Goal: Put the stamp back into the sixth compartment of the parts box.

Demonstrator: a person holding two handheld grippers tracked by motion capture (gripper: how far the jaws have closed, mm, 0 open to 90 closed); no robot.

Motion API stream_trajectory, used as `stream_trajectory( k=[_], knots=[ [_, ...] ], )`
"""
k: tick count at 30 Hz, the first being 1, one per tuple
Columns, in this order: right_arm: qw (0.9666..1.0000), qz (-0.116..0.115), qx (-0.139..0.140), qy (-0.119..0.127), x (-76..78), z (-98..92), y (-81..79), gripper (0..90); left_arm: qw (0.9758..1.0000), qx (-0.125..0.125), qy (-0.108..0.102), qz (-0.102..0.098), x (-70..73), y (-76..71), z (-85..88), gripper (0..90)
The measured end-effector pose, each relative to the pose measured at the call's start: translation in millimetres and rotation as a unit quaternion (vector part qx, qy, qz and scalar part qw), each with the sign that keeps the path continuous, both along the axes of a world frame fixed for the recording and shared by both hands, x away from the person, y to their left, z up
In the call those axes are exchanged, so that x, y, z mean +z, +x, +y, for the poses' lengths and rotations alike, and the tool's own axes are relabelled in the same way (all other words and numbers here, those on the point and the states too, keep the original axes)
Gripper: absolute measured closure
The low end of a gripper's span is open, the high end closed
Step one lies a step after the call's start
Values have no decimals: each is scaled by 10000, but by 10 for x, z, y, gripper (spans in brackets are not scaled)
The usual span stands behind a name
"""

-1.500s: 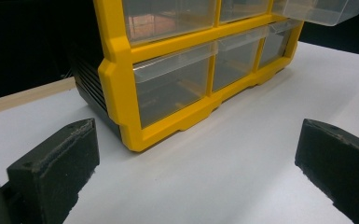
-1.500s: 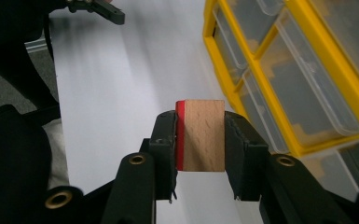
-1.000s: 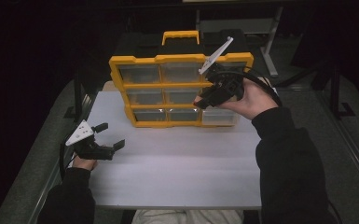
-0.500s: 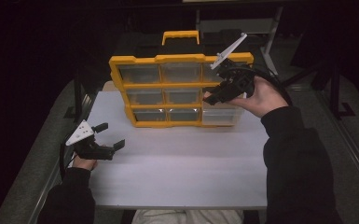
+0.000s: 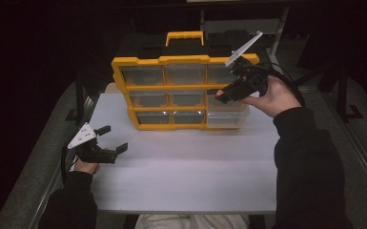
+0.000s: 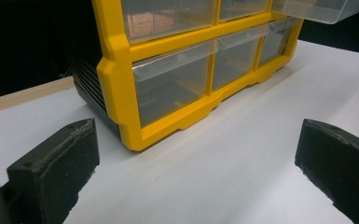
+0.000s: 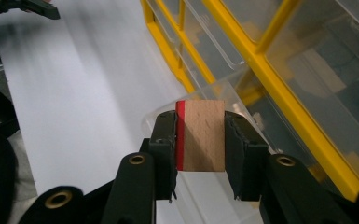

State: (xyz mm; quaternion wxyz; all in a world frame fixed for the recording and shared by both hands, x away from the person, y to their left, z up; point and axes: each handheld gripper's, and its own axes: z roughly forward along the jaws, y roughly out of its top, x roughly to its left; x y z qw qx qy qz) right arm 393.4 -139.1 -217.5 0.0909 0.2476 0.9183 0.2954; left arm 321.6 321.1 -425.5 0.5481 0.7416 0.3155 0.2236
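A yellow organiser [image 5: 183,88] with clear drawers stands upright at the back of the white table [image 5: 186,176]. Its bottom right drawer [image 5: 226,117] is pulled out. My right gripper [image 5: 221,97] hovers above that drawer, shut on a small wooden block with a red edge [image 7: 200,135]; the open drawer [image 7: 205,98] lies just beyond the block. My left gripper [image 5: 113,140] rests low at the table's left side, open and empty, its jaws pointing toward the organiser [image 6: 168,84]. The pulled-out drawer [image 6: 317,9] juts out at the far end.
A black case with a yellow handle [image 5: 185,37] sits behind the organiser. A metal frame [image 5: 276,28] stands at the back right. The white table surface [image 5: 190,162] spreads wide in front of the organiser.
My right gripper has lifted up and slightly right from the open drawer, with the block in its jaws. The left gripper has stayed put.
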Motion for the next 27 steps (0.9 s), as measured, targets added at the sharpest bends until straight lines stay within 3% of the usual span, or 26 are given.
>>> stream_trajectory(
  k=[27],
  knots=[
    [9991, 338, -173, -183, -423, -55, 237, 652, 10000, -10, 15, -2, -3, 0, -7, 0]
  ],
)
